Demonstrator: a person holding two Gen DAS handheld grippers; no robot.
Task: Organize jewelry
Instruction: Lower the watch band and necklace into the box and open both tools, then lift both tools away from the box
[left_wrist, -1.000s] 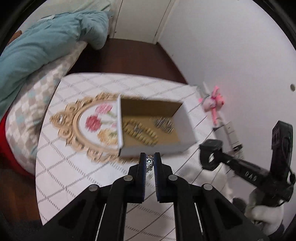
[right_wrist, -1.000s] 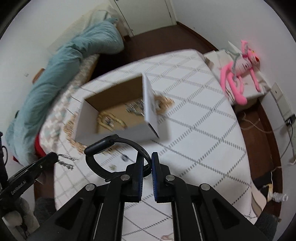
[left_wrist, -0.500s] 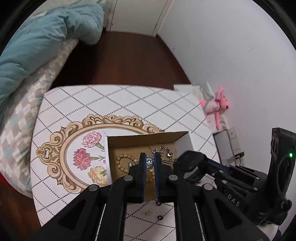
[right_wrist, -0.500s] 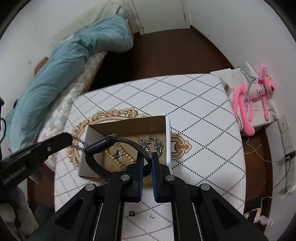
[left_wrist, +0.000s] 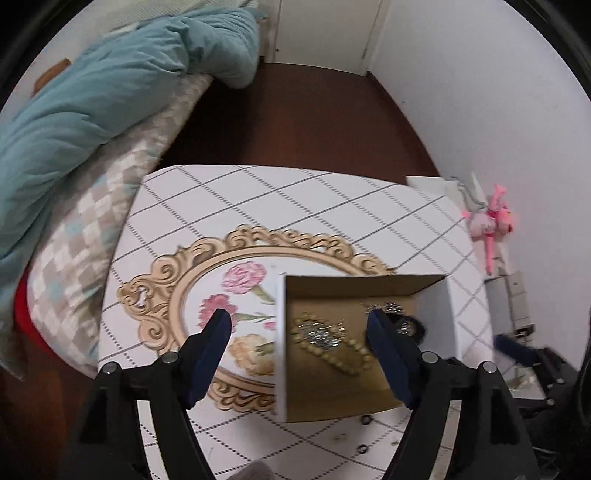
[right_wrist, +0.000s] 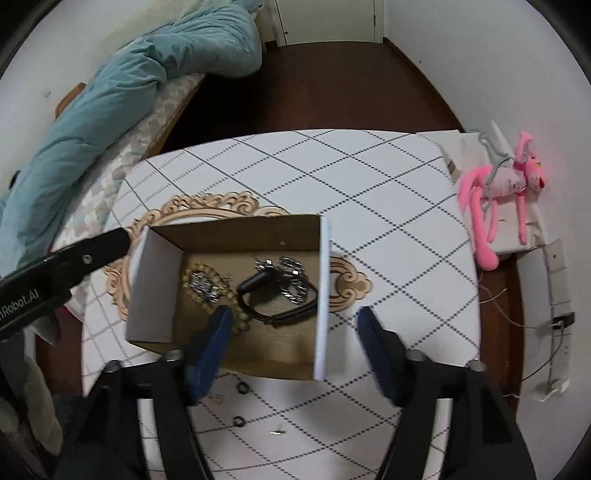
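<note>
A white cardboard box (right_wrist: 151, 291) with a brown inside stands on the checked table. In it lie a black band (right_wrist: 277, 295), a silver chain (right_wrist: 291, 269) and a bead bracelet (right_wrist: 207, 284) with a silver piece on top. My right gripper (right_wrist: 293, 317) hangs above the box's near right part, jaws opening, nothing between the pads. My left gripper (left_wrist: 299, 332) hangs over the box (left_wrist: 279, 350) and the bead bracelet (left_wrist: 332, 350), jaws opening, also holding nothing. The black band (left_wrist: 413, 326) is partly hidden behind its right finger. The left gripper (right_wrist: 74, 258) shows at the right wrist view's left edge.
Small black rings (right_wrist: 242, 387) and a tiny stud (right_wrist: 277, 431) lie on the table in front of the box. An ornate floral placemat (left_wrist: 177, 295) lies under the box. A bed with a teal blanket (right_wrist: 147, 85) stands at the left, a pink plush toy (right_wrist: 498, 192) at the right.
Both grippers came over the box and spread their jaws. The silver piece left the left gripper and the black band left the right one; both now lie in the box.
</note>
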